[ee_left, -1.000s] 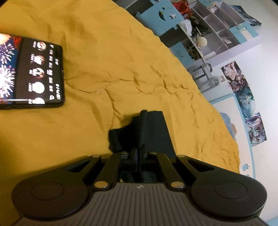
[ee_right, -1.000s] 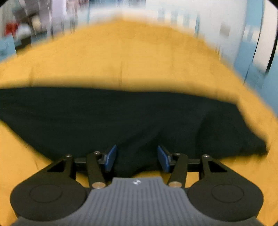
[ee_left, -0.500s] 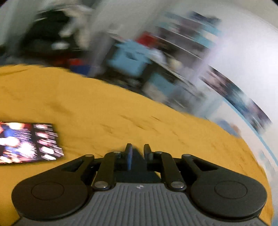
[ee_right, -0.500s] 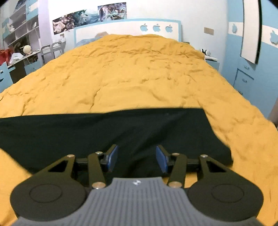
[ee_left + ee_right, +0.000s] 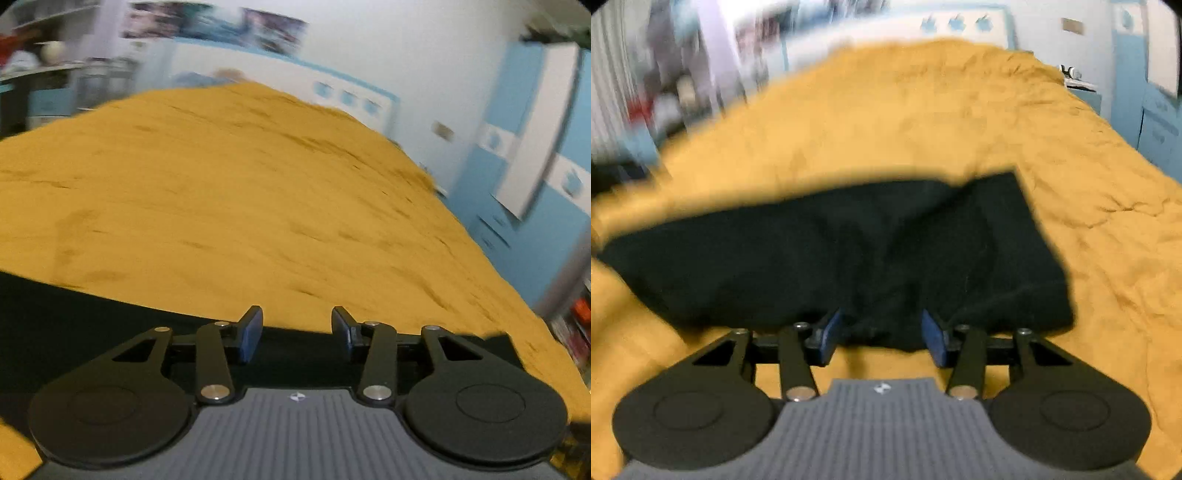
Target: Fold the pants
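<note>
The black fabric pants lie as a broad dark slab across the near part of the bed, spread on a wrinkled mustard-yellow bedspread. In the right wrist view their far edge runs roughly level, with a squared corner toward the right side of the bed, and a bunched fold of cloth dips toward the camera at the near edge.

The right claw hangs over that near edge with its blue-padded fingers apart. The bunched fold sits in the gap between them, but the pads do not press on it, so the claw is released. Yellow bedspread shows below the fingers, in front of the grey ribbed body of the tool.

In the left wrist view the left claw is over the pants too, close to their far edge, where the black cloth meets the bedspread. Its jaws are opening, and nothing is caught between the pads; dark cloth only lies beneath them.

Both views are smeared by motion. Beyond the bed stand a white and light-blue headboard, blue cabinets on the right, and blurred shelves on the left.
</note>
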Demonstrator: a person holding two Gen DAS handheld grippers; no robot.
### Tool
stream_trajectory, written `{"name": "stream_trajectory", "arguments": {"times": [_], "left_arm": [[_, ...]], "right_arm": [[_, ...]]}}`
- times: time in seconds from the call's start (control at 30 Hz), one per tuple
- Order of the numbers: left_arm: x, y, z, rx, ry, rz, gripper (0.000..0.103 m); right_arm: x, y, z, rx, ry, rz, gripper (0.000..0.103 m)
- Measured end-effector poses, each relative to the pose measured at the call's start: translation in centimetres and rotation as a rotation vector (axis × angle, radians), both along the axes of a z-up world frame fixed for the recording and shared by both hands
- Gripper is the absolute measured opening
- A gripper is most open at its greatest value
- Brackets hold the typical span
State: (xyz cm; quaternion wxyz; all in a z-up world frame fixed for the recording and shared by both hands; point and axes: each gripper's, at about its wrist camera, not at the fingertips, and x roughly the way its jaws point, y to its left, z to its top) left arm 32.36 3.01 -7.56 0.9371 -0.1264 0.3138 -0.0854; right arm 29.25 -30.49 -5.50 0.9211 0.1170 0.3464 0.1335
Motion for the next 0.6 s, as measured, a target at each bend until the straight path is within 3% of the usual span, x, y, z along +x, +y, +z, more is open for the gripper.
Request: {"name": "stream_trajectory", "arguments": {"times": [0.07, 0.13, 0.27, 0.33, 0.4, 0.43, 0.5, 0.57, 0.6], "left_arm": [[0.1, -3.1, -0.9, 0.002, 0.018, -0.042, 0.055], [-0.1, -6.6, -2.2, 0.017, 0.059, -0.097, 0.055], [-1.5, -12.1, -4.5, 0.077, 0.106, -0.208, 0.055], [-2.6, -14.2, -5.9, 0.119, 0.142, -0.237, 0.055], [-3.5, -15.2, -7.4, 0.149, 0.181, -0.244, 0.055], [-4.2, -15.3, -7.7, 0.163, 0.173, -0.239, 0.055], [-5.2, -15.4, -7.9, 0.194, 0.141, -0.236, 0.055], [-5.2, -15.4, -7.9, 0.179, 0.149, -0.225, 0.055], [-5.1, -15.2, -7.7, 0.162, 0.158, -0.215, 0.056]], "right_arm": [[1.9, -3.2, 0.9, 0.019, -0.043, -0.077, 0.052], [5.1, -5.7, 0.7, 0.031, -0.027, -0.132, 0.054], [11.8, -8.5, -2.0, 0.088, 0.038, -0.143, 0.06], [13.1, -8.3, -3.8, 0.116, 0.072, -0.143, 0.06], [15.1, -8.6, -5.5, 0.171, 0.111, -0.108, 0.052], [15.9, -8.4, -6.1, 0.167, 0.123, -0.101, 0.036], [15.0, -7.6, -6.3, 0.162, 0.13, -0.084, 0.021], [15.1, -7.8, -6.3, 0.182, 0.102, -0.08, 0.007], [14.6, -8.0, -5.9, 0.199, 0.092, -0.085, 0.006]]}}
